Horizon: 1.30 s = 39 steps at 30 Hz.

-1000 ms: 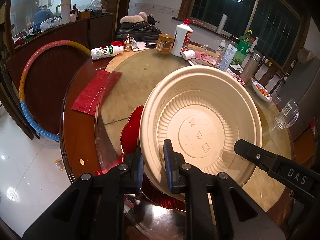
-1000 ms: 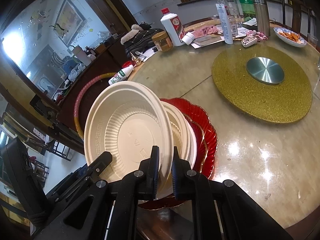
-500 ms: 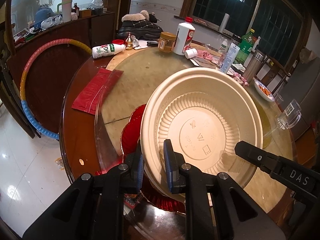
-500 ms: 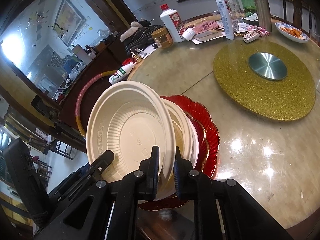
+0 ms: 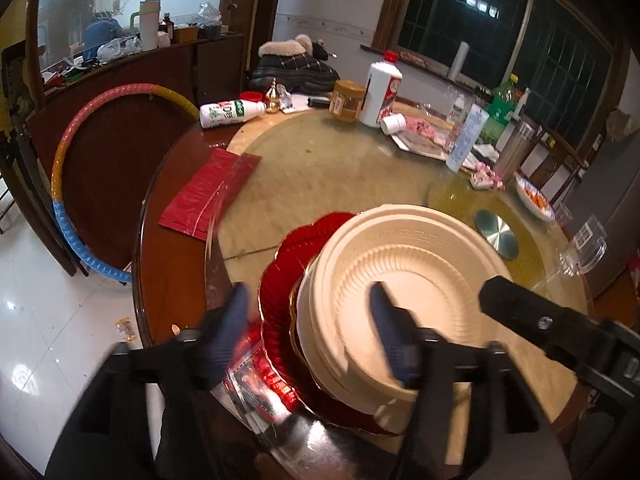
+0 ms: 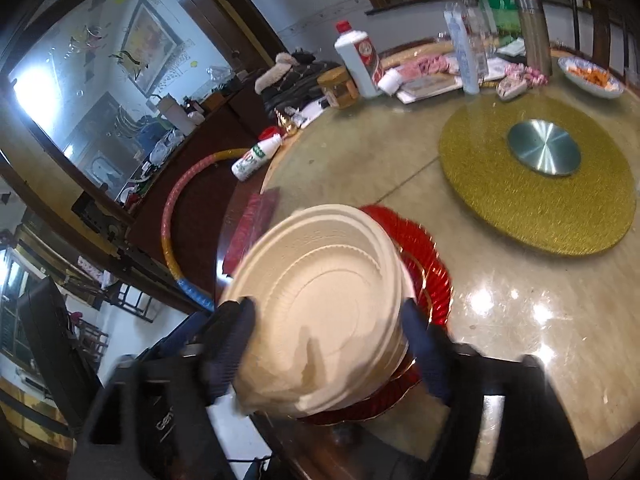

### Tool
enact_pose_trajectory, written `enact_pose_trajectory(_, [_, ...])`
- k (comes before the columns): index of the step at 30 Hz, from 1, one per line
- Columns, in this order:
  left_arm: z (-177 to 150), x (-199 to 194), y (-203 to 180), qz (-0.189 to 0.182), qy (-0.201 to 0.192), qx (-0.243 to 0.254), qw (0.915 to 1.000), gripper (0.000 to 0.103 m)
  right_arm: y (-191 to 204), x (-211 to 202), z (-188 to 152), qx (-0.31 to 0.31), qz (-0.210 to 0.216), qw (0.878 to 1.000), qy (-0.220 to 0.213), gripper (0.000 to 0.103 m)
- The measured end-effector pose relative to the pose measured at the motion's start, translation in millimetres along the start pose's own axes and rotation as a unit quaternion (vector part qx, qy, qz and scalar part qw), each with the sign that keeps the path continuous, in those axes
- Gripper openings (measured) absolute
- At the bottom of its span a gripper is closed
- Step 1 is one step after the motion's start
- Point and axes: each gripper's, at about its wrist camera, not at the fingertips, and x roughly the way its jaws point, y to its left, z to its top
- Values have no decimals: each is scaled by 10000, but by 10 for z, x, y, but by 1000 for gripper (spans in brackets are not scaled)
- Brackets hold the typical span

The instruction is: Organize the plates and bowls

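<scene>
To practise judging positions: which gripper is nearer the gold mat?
Right. The right gripper is on the side of the bowls facing the gold mat; the left gripper is across the bowls, nearer the red bag. Both jaws have just been opening, the rim between them.

Dim indoor light, dark windows (image 5: 560, 52); ceiling-lamp glare on glossy worktop (image 6: 532, 312). Heavy fisheye vignette at edges; motion blur on jaws and beige bowl (image 6: 332, 312).
</scene>
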Motion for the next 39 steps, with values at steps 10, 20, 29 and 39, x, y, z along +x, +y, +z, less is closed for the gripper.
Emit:
enact_pose_trajectory(10, [8,-180,66,56,-310,-97,9995,85,10,-284,13,-107,23,9990,-429,103])
enact_pose_trajectory(20, [-363,-524,-28,-105,-443,846,9954,103,-102,-736,-269,-1237,-291,9900,-618,103])
enact_pose_trajectory(29, [-453,-351,-221,-256,7,941,9952,103,-281,-1015,-554,-1769,-522,9810,-595,103])
enact_pose_trajectory(39, [-538,-289,-502,-111,-58,1442,9895,103,58,-1036,-925,-2995,-675,9494,-655,103])
